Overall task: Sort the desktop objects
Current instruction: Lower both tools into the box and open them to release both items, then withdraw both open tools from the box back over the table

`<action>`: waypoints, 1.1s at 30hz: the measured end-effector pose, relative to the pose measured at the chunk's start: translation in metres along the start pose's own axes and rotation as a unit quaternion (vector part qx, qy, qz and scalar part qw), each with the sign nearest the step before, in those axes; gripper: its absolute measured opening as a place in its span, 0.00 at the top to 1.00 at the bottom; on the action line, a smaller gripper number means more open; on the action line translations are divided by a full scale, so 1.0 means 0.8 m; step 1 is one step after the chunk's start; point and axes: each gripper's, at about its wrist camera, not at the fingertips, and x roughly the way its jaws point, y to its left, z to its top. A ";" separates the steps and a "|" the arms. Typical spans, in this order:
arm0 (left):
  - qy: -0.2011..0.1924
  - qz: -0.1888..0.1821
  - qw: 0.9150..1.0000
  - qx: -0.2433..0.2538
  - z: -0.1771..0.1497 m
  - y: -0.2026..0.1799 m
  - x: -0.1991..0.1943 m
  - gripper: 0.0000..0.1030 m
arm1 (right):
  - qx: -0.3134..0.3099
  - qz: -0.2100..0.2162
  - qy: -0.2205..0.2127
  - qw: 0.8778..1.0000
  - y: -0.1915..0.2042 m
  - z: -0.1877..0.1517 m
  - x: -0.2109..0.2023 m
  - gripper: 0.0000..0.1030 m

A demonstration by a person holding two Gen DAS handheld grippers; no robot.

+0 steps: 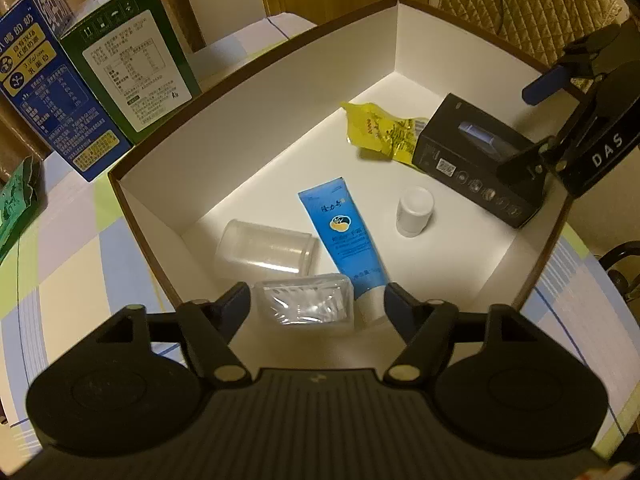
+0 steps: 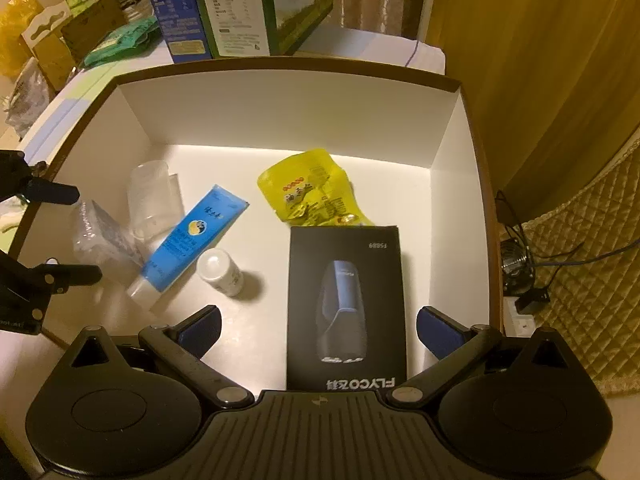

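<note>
A white-lined cardboard box (image 1: 280, 92) (image 2: 280, 96) holds several items. A clear packet of cotton swabs (image 1: 306, 300) (image 2: 102, 236) lies between my open left gripper's (image 1: 318, 308) jaws, untouched on the right side. Beside it lie a clear plastic cup (image 1: 266, 250) (image 2: 150, 196), a blue tube (image 1: 344, 232) (image 2: 196, 236), a white bottle (image 1: 414, 210) (image 2: 220, 266) and a yellow snack bag (image 1: 380, 130) (image 2: 316, 190). My right gripper (image 2: 318, 330) is open, straddling a black shaver box (image 2: 346, 304) (image 1: 476, 160) without gripping it.
Blue (image 1: 48, 92) and green (image 1: 132, 56) milk cartons stand behind the box on a checked tablecloth (image 1: 68, 264). Green packets (image 2: 120, 46) and clutter lie at the far left. A quilted chair (image 2: 580, 260) with cables stands to the right.
</note>
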 end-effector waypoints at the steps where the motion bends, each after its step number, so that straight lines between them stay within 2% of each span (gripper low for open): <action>1: -0.002 0.000 1.000 0.000 0.000 -0.001 -0.002 0.28 | -0.001 0.000 -0.001 1.000 0.001 -0.001 -0.002 0.02; 15: -0.029 -0.002 0.999 -0.012 -0.002 -0.008 -0.038 0.20 | -0.001 0.005 -0.032 0.999 0.021 -0.011 -0.039 0.02; 33: -0.072 -0.005 0.997 -0.025 -0.030 -0.015 -0.094 0.19 | -0.005 0.006 -0.068 0.998 0.063 -0.036 -0.088 0.02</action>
